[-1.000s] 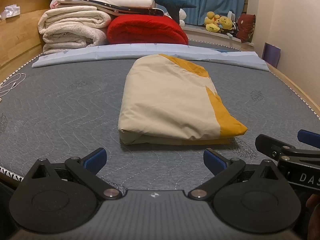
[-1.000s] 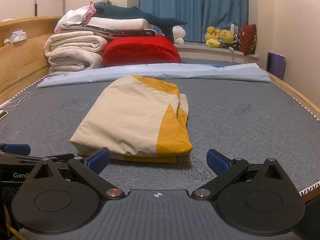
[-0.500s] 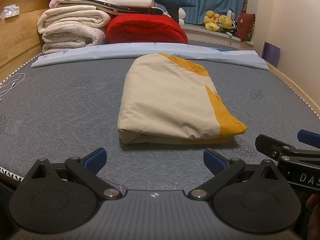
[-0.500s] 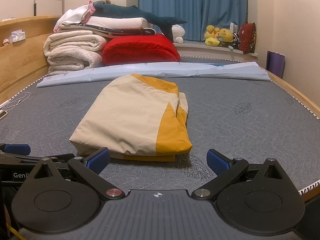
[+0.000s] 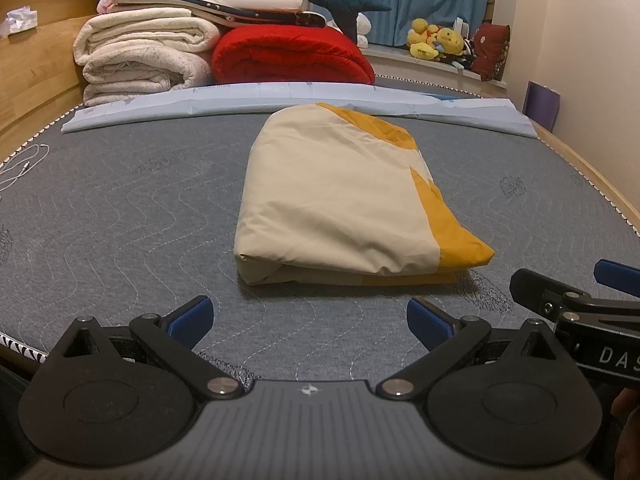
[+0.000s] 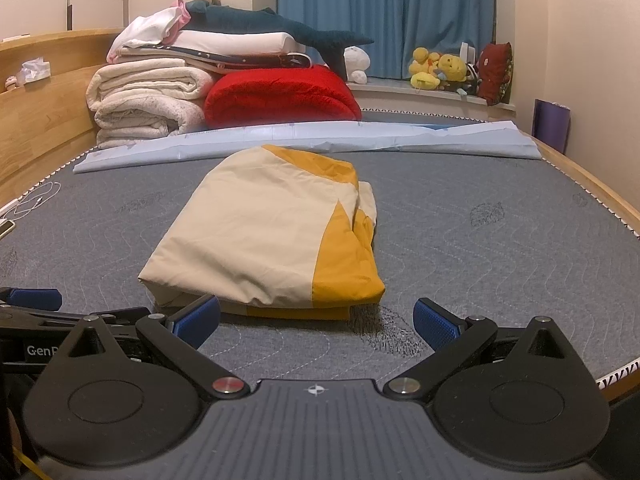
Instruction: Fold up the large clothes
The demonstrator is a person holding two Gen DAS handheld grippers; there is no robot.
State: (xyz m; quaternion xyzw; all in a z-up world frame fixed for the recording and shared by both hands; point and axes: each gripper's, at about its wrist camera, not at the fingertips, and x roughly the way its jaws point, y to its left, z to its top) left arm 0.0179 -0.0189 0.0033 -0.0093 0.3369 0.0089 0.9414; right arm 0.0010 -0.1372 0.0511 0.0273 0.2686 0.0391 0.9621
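Garment: a cream and yellow garment (image 5: pixel 340 200) lies folded into a thick, compact bundle in the middle of the grey quilted mattress (image 5: pixel 120 220); the yellow panel runs along its right side and far edge.
Fold condition: layers stacked, near edge rounded, lower layers showing at the near left corner; top surface mostly smooth with light creases.
Left gripper: the left gripper (image 5: pixel 310 314) hovers low over the near part of the mattress, its jaws spread wide and empty, short of the bundle's near edge and not touching it.
Right gripper: the right gripper (image 6: pixel 316 316) sits just beside the left one at the same height, fingers wide apart, holding nothing; in the right wrist view its left blue fingertip (image 6: pixel 196 318) overlaps the bundle's near edge, and contact cannot be confirmed.
Far end of mattress: a pale blue sheet (image 6: pixel 320 136) lies in a long strip across the bed.
Behind the sheet: a stack of white blankets (image 5: pixel 144 56) beside a rolled red blanket (image 5: pixel 288 56), with a dark plush shark (image 6: pixel 272 26) on top.
Left edge: a white cable (image 5: pixel 20 166) lies on the mattress near the wooden bed frame (image 5: pixel 32 80).
Window sill: yellow soft toys (image 6: pixel 440 68) sit before blue curtains (image 6: pixel 384 12).
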